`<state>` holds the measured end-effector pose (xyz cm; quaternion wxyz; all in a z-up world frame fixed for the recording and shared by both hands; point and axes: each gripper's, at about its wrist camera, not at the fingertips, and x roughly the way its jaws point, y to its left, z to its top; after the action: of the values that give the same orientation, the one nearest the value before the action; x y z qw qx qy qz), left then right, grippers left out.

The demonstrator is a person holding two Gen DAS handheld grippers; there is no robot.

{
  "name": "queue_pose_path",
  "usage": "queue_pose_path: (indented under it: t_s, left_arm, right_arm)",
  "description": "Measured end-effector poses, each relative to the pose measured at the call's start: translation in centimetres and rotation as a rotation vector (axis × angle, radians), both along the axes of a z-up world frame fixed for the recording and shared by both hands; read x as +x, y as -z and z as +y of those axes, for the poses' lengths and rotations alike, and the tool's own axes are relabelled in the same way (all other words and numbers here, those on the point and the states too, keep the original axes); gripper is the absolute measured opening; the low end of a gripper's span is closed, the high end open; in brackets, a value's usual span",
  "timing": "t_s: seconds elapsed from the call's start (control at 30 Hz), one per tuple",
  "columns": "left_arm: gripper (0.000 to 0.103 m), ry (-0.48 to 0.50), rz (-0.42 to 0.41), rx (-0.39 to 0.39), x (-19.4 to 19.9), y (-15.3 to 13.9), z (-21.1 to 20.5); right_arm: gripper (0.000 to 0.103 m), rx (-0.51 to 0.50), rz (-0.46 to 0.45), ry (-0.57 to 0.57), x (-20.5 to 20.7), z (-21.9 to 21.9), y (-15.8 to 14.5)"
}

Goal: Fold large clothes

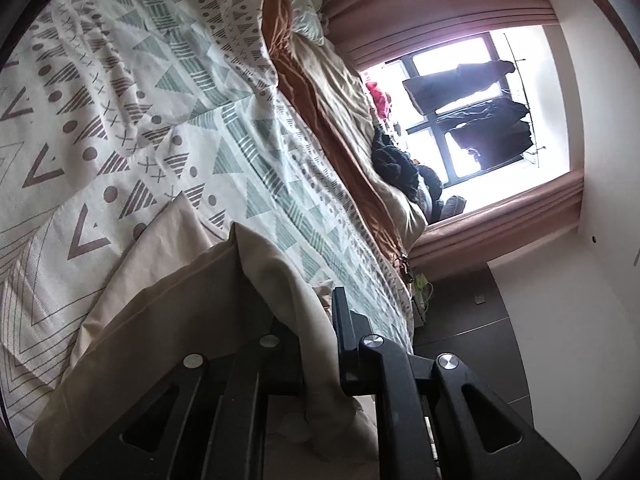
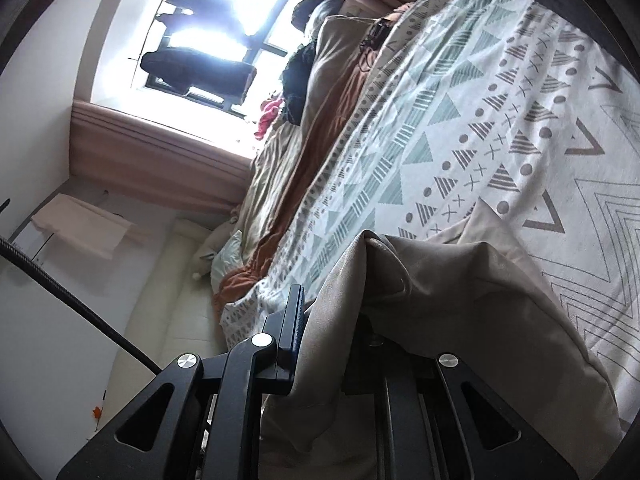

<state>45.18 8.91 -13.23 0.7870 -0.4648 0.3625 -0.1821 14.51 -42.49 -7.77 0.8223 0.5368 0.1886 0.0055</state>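
Observation:
A large beige garment [image 1: 168,288] lies over the patterned bedspread [image 1: 120,80], and its edge rises between the black fingers of my left gripper [image 1: 308,320], which is shut on the cloth. One left finger [image 1: 342,320] shows bare; the other is draped by fabric. In the right wrist view the same beige garment [image 2: 480,300] is bunched up in my right gripper [image 2: 332,308], shut on a fold of it. The left-hand finger [image 2: 294,316] is in sight, and the other hides under the cloth. Both views are rolled sideways.
The bedspread [image 2: 500,100] covers a bed with an orange-and-tan duvet [image 1: 320,92] bunched along its far side. Dark clothes [image 1: 404,164] and a red item [image 1: 378,96] pile near a bright window [image 1: 460,112] with pink curtains. Dark floor [image 1: 472,332] lies beside the bed.

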Motion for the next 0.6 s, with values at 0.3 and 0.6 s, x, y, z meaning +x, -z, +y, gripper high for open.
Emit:
queue_pose_path:
  t_s: [0.3,0.6]
  left_arm:
    - [0.018,-0.005,0.098,0.012,3.2,4.7,-1.1]
    - [0.099,0.015,0.071,0.008,2.1,3.1,-1.3]
  right_arm:
    - [0.015,0.028,0.121,0.026,1.1,-0.2,1.3]
    - [0.08,0.003,0.189,-0.01,2.0,1.4,-1.1]
